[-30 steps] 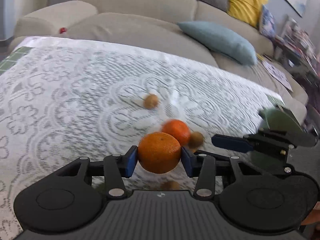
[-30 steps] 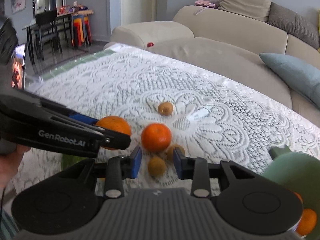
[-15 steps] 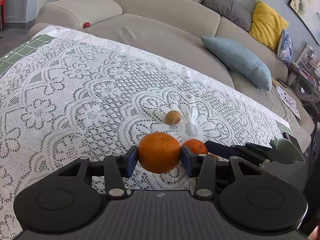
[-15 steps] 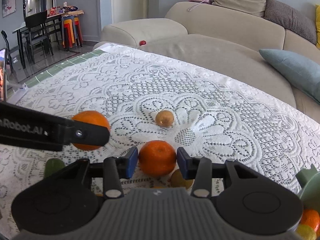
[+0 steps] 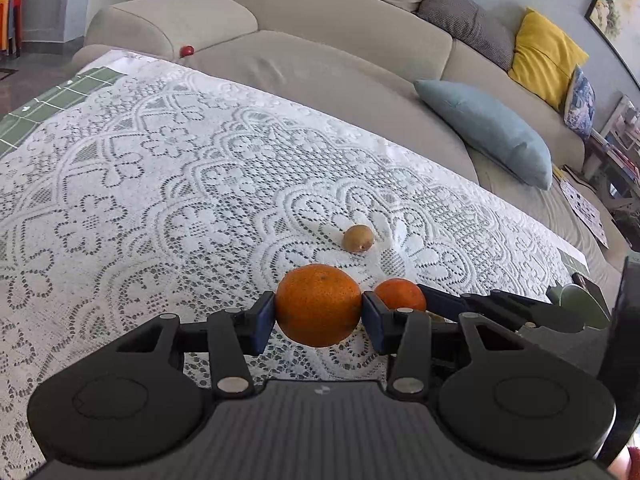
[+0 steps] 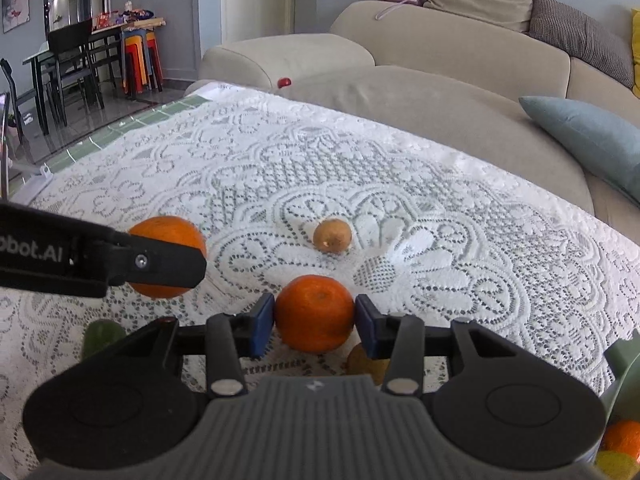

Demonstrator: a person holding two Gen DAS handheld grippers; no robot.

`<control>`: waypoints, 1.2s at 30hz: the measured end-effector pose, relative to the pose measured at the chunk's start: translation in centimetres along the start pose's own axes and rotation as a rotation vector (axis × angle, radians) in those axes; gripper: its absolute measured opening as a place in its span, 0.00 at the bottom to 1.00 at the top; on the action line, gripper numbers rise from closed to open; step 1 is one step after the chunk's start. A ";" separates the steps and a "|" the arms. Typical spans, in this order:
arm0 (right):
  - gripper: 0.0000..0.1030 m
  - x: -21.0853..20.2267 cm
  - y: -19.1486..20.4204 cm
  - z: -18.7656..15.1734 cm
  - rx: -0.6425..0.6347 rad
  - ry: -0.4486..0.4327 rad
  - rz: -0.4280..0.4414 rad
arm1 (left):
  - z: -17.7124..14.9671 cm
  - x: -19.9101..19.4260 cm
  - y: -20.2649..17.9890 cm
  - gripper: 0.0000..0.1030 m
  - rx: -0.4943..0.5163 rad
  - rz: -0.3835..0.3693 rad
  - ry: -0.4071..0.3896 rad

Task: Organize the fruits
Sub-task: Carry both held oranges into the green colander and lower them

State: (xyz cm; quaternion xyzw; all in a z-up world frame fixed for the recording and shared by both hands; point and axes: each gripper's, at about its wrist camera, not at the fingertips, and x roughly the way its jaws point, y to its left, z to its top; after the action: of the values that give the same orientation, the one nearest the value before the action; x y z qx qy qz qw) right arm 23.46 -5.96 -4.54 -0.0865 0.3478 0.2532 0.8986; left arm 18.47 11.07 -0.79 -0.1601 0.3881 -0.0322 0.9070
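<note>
My left gripper (image 5: pixel 319 314) is shut on a large orange (image 5: pixel 319 304) and holds it above the lace cloth. It shows in the right wrist view (image 6: pixel 168 256) at the left. My right gripper (image 6: pixel 315 320) is shut on a smaller orange (image 6: pixel 315 312), which shows in the left wrist view (image 5: pixel 400 294). A brown kiwi (image 6: pixel 332 235) lies on the cloth beyond both; it shows in the left wrist view (image 5: pixel 358 238). Another kiwi (image 6: pixel 366 362) lies under my right gripper. A green bowl (image 6: pixel 624 376) with fruit stands at the right.
A green fruit (image 6: pixel 102 336) lies at the left near the front. The lace-covered table (image 5: pixel 160 200) stretches far and left. A beige sofa (image 5: pixel 340 60) with a blue cushion (image 5: pixel 488 132) runs behind it. A small red ball (image 5: pixel 186 51) sits on the sofa.
My right gripper moved forward and closed on the smaller orange. My left gripper kept its orange and rose a little.
</note>
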 end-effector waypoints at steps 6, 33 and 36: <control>0.40 -2.3 0.0 0.5 0.017 -0.056 0.007 | -0.3 -1.5 -0.4 0.51 -0.016 0.033 -0.050; 0.40 -16.9 -10.3 -3.0 0.151 -0.213 -0.112 | -1.8 -3.8 -12.5 0.51 0.033 -0.051 -0.142; 0.40 -17.3 -12.3 -3.8 0.183 -0.188 -0.144 | -2.2 -3.1 -14.3 0.51 0.044 -0.092 -0.121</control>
State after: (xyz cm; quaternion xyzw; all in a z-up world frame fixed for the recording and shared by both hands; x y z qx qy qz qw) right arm 16.66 -24.59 3.96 -0.0051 0.2763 0.1624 0.9472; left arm 15.66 -2.50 4.47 -0.1593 0.3241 -0.0728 0.9297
